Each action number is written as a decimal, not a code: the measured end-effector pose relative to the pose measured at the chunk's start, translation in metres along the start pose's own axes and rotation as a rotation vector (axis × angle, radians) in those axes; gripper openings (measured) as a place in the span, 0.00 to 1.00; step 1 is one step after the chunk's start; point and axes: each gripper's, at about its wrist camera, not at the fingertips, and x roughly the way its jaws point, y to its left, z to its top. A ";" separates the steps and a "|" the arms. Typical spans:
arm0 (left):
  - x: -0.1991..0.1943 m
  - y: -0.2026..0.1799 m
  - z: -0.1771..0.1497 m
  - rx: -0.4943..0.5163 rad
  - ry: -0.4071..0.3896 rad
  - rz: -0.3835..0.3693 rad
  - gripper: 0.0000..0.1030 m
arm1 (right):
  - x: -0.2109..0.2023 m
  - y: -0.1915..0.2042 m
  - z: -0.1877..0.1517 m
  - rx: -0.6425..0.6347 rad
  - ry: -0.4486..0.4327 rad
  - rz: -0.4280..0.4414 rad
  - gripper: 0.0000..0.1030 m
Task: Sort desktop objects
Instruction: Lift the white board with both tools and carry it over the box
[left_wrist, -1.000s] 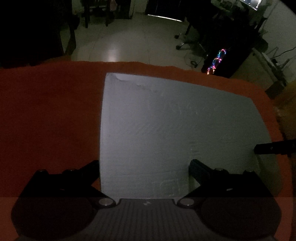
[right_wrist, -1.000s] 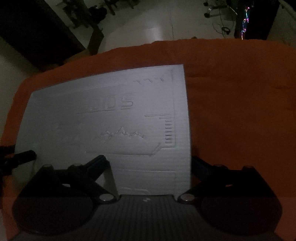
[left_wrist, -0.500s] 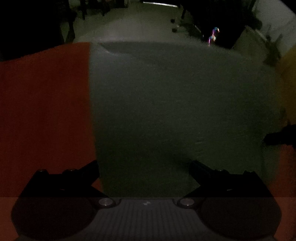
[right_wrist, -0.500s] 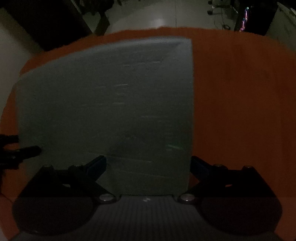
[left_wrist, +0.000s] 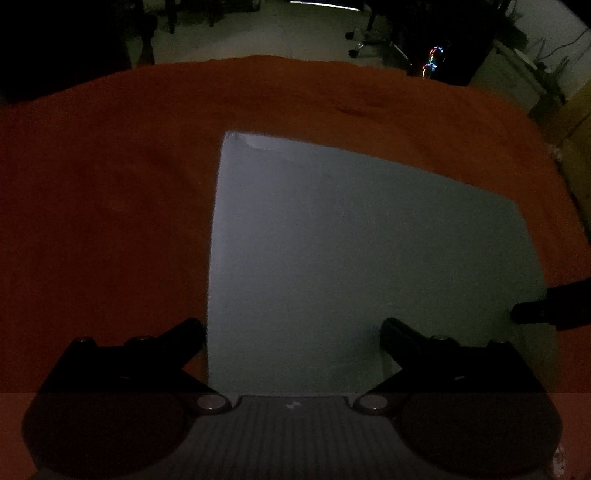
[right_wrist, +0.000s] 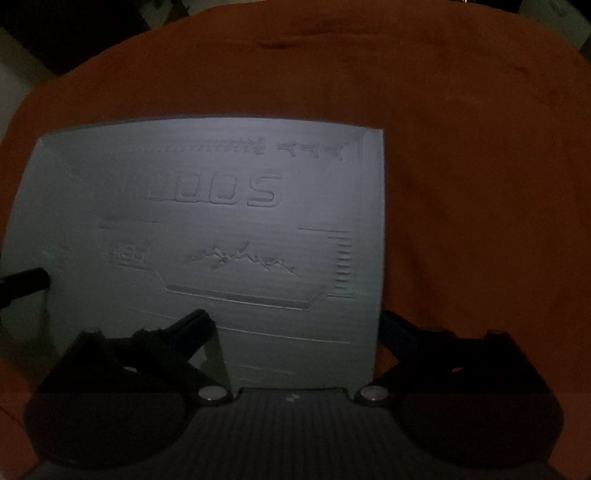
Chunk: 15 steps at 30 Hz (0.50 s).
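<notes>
A pale grey flat board (left_wrist: 362, 258) with embossed lettering (right_wrist: 221, 192) lies on an orange tablecloth (left_wrist: 110, 184). My left gripper (left_wrist: 291, 328) is open and hovers over the board's near left part; its left finger is beside the board's left edge, its right finger over the board. My right gripper (right_wrist: 295, 321) is open over the board's near right part, its right finger just past the right edge. Each gripper's fingertip shows at the edge of the other view: the right one (left_wrist: 532, 315) and the left one (right_wrist: 26, 280). Nothing is held.
The orange cloth (right_wrist: 480, 184) covers the table around the board. Beyond the far table edge is a dim tiled floor (left_wrist: 277, 33), an office chair base (left_wrist: 365, 33) and a computer case with coloured lights (left_wrist: 436, 59).
Both views have pulled back from the board after a blurred move in closer; the board now appears smaller and lower in both views. The jaws stayed open.
</notes>
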 end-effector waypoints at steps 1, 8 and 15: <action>-0.001 0.001 -0.002 0.003 -0.002 0.000 0.98 | -0.001 0.002 -0.003 -0.007 -0.002 0.001 0.97; -0.004 0.011 -0.021 0.093 0.025 0.090 0.98 | 0.001 -0.008 -0.020 -0.073 -0.027 0.001 0.97; 0.018 0.009 -0.031 -0.039 0.011 -0.038 1.00 | 0.007 -0.025 -0.025 -0.092 -0.031 0.020 0.97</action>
